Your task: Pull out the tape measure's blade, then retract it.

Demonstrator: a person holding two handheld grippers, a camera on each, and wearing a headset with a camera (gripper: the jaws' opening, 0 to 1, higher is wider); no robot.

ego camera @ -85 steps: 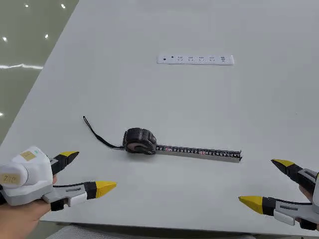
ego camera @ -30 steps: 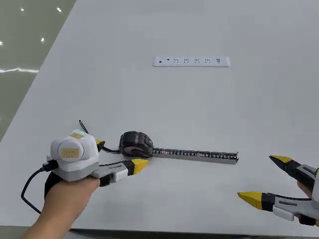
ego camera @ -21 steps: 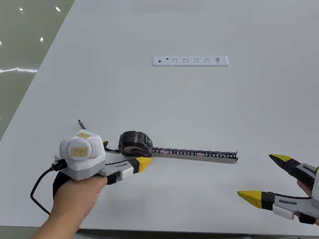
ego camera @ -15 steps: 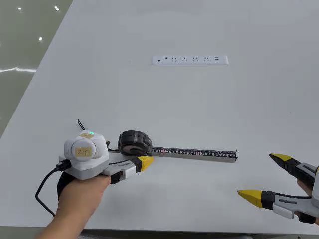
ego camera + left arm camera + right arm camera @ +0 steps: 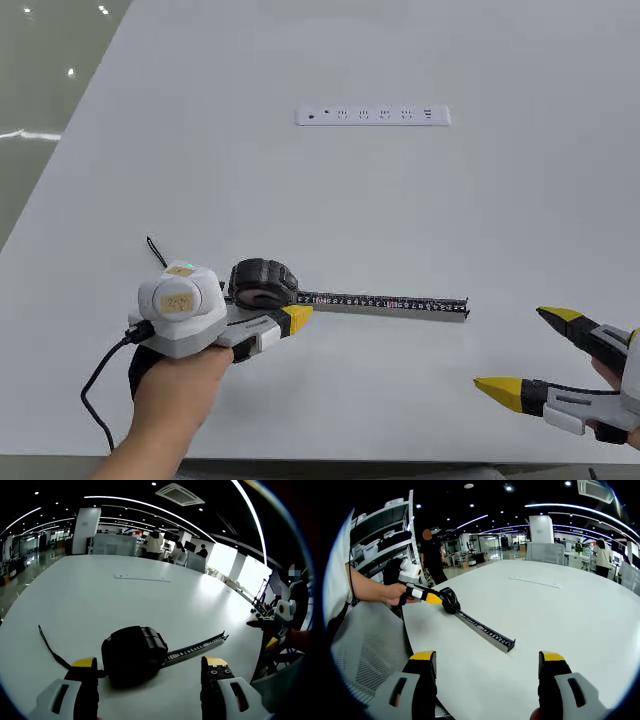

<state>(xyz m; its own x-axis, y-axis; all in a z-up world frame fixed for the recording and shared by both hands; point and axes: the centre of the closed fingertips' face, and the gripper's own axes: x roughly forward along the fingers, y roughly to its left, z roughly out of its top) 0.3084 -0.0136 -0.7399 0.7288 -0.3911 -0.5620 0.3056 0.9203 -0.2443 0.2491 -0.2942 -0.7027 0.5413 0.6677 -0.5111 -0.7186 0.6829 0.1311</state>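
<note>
Right gripper [image 5: 525, 350] nearest me: jaws wide, empty, low over table [image 5: 400, 210] front edge, well apart from blade [image 5: 385, 303] tip. Left gripper [image 5: 150, 664]: jaws open, straddling tape measure case [image 5: 263, 283], no squeeze yet. Blade extended flat across table. Risks: off-centre pinch squirts rounded case away; unguided retract whips hook into case. Power strip [image 5: 373, 115] far, safe.
</note>
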